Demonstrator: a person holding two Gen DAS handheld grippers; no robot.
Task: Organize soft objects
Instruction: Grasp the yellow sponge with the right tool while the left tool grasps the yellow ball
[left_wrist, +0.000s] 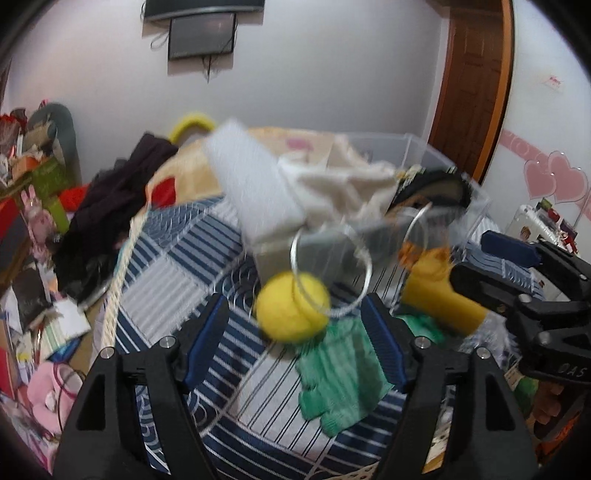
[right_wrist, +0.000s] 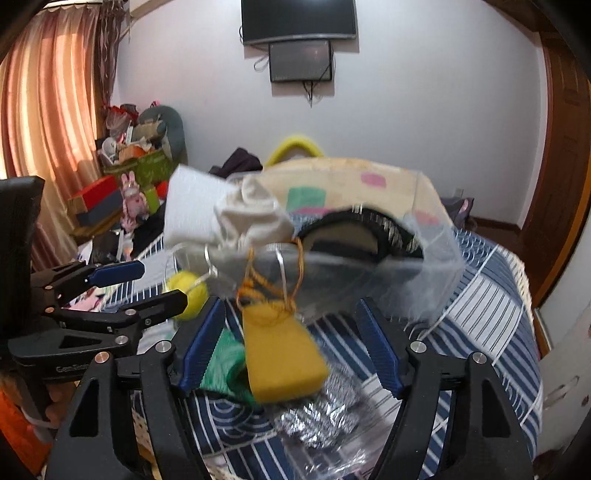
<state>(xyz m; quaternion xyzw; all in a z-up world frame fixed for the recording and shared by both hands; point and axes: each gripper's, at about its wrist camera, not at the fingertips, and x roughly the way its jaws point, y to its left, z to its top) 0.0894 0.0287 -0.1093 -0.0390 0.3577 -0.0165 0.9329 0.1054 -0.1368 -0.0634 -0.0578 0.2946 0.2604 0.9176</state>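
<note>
While the clear bin (right_wrist: 436, 254) already holds a white cloth (left_wrist: 343, 181), a white sponge block (left_wrist: 255, 173) and a dark slipper (right_wrist: 354, 236), I judge the job about half done. Left on the striped bedspread (left_wrist: 177, 258): yellow ball (left_wrist: 291, 306), green cloth (left_wrist: 343, 362), yellow sponge (right_wrist: 280, 354). My left gripper (left_wrist: 295, 332) is spread, empty, framing the ball; right gripper (right_wrist: 291, 347) spread around the sponge, not gripping. Bin wall close ahead; grippers nearly crowd each other.

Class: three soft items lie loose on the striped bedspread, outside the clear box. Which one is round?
The yellow ball. The yellow sponge is a flat-sided block and the green cloth is a crumpled flat piece; only the ball is a sphere.
</note>
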